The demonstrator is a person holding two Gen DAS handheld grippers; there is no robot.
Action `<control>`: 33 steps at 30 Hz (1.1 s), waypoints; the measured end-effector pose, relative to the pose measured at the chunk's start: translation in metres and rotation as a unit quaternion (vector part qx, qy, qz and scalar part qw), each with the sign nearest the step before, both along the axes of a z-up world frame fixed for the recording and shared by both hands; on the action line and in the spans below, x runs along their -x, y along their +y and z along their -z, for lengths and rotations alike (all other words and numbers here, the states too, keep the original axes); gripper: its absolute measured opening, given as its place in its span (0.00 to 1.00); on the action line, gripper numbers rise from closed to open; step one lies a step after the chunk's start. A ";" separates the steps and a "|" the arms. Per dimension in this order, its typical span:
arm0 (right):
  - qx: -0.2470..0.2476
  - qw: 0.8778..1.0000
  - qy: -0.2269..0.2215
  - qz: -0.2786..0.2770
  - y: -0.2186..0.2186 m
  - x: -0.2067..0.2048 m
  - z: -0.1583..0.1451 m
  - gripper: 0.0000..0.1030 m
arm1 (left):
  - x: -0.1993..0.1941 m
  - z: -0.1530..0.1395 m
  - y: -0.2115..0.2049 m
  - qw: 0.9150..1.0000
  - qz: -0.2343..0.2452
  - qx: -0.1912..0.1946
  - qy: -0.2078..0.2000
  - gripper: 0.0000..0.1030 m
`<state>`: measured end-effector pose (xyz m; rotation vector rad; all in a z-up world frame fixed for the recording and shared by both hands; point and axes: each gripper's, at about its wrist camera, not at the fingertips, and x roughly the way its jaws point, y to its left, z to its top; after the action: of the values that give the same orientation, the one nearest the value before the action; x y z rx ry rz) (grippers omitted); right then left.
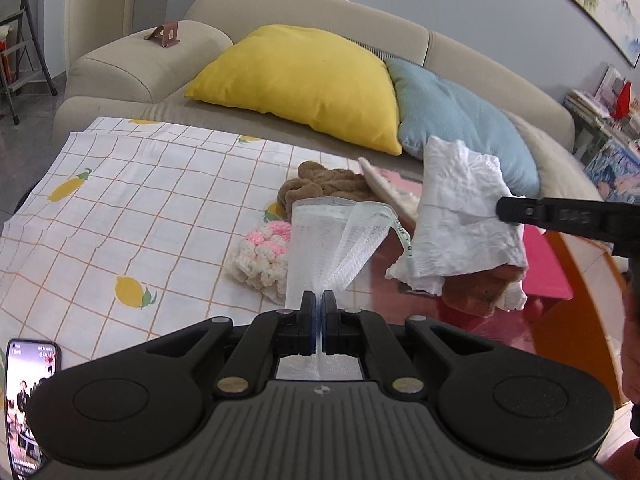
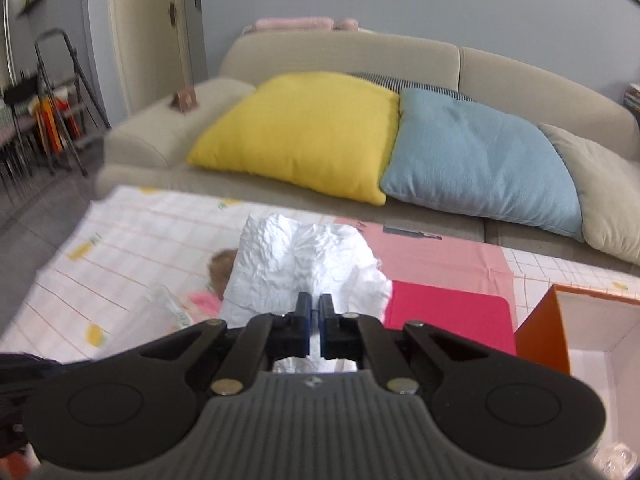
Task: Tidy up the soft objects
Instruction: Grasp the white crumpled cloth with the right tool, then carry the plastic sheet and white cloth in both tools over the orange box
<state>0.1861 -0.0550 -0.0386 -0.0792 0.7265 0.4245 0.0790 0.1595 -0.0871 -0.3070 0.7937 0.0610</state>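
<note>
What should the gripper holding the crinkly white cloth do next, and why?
Probably carry it right, toward the orange box. The right gripper is shut on the white cloth, which hangs clear of the table, and the box stands open.

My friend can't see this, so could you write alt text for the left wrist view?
The left hand-held gripper pinches a white mesh bag above a lemon-print cloth; beside it, the right hand-held gripper holds crumpled white paper.
</note>
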 end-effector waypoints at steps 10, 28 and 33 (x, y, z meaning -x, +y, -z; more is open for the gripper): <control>-0.102 0.992 0.079 0.017 -0.051 0.047 -0.026 0.01 | 0.033 -0.024 -0.013 0.999 -0.001 0.034 -0.001 0.02; 0.026 0.975 0.201 0.092 -0.080 0.080 0.077 0.45 | 0.066 -0.006 -0.055 0.996 0.047 0.037 0.060 0.02; -0.072 0.970 0.199 0.120 -0.109 0.079 0.059 0.54 | 0.066 -0.008 -0.057 0.997 0.049 0.026 0.058 0.03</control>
<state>0.1067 -0.1644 -0.0975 0.2347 1.0838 0.2609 0.0126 0.1023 -0.0788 -0.3163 0.9261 -0.0340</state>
